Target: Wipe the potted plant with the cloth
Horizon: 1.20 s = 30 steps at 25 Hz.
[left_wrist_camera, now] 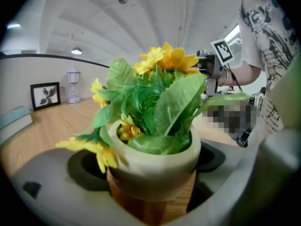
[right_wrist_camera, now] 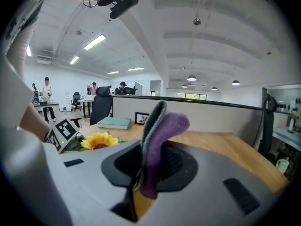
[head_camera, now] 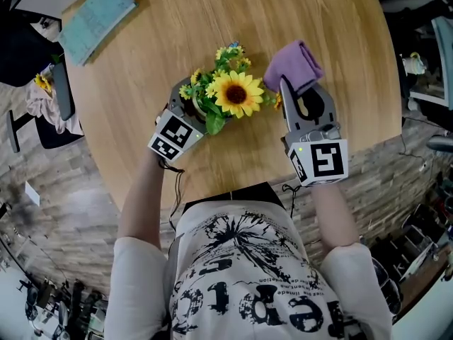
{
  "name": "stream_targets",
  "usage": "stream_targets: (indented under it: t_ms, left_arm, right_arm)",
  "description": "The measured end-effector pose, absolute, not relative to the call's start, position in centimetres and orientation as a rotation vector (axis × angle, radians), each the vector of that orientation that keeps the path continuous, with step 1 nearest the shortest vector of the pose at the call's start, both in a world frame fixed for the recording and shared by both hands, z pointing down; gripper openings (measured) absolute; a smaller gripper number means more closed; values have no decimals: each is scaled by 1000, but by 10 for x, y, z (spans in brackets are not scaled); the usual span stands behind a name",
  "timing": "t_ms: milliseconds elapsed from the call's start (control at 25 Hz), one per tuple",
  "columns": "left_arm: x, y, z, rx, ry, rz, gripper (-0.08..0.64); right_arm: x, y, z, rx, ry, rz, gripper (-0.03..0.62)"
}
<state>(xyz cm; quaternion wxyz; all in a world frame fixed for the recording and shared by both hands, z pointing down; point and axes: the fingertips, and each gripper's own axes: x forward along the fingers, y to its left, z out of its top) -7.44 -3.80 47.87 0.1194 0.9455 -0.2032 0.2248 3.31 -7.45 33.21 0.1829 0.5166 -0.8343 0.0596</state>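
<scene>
A potted plant (head_camera: 225, 91) with a big sunflower, small yellow blooms and green leaves stands near the middle of the round wooden table (head_camera: 170, 27). My left gripper (head_camera: 185, 112) is shut on its cream and wood pot (left_wrist_camera: 155, 173), which fills the left gripper view between the jaws. My right gripper (head_camera: 296, 83) is shut on a folded purple cloth (head_camera: 294, 64), held just right of the flowers and apart from them. In the right gripper view the cloth (right_wrist_camera: 157, 145) stands up between the jaws, with the sunflower (right_wrist_camera: 99, 141) to the left.
A light blue book (head_camera: 95, 20) lies at the table's far left edge. A small picture frame (left_wrist_camera: 45, 95) and a white lantern (left_wrist_camera: 74, 84) stand at the table's back by a partition. Office chairs and desks lie beyond.
</scene>
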Motion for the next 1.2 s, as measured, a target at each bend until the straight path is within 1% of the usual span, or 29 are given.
stream_targets:
  t_ms: [120, 200, 360, 520, 560, 760, 920, 1120, 1200]
  left_arm:
    - [-74, -38, 478, 2755, -589, 643, 531]
    - [-74, -38, 476, 2727, -613, 610, 559]
    - [-85, -39, 474, 2668, -675, 601, 575]
    - [-102, -43, 444, 2686, -802, 542, 572]
    - [-105, -43, 431, 2704, -848, 519, 559]
    - [-126, -47, 358, 2760, -1118, 375, 399]
    - [-150, -53, 308, 2712, -1363, 239, 165]
    - [-165, -42, 270, 2676, -1534, 216, 50]
    - [-170, -38, 259, 2655, -1588, 207, 20]
  right_arm:
    - [30, -74, 335, 1441, -2348, 171, 75]
    - [29, -73, 336, 1432, -2345, 170, 75]
    - [26, -79, 330, 1421, -2349, 153, 75]
    - [20, -84, 316, 1408, -2373, 108, 75]
    - [20, -82, 313, 1403, -2377, 95, 75]
    - [10, -74, 296, 1370, -2415, 35, 74]
    - [4, -74, 282, 1361, -2450, 14, 74]
    - [7, -65, 266, 1359, -2496, 14, 74]
    - [8, -63, 261, 1354, -2512, 17, 74]
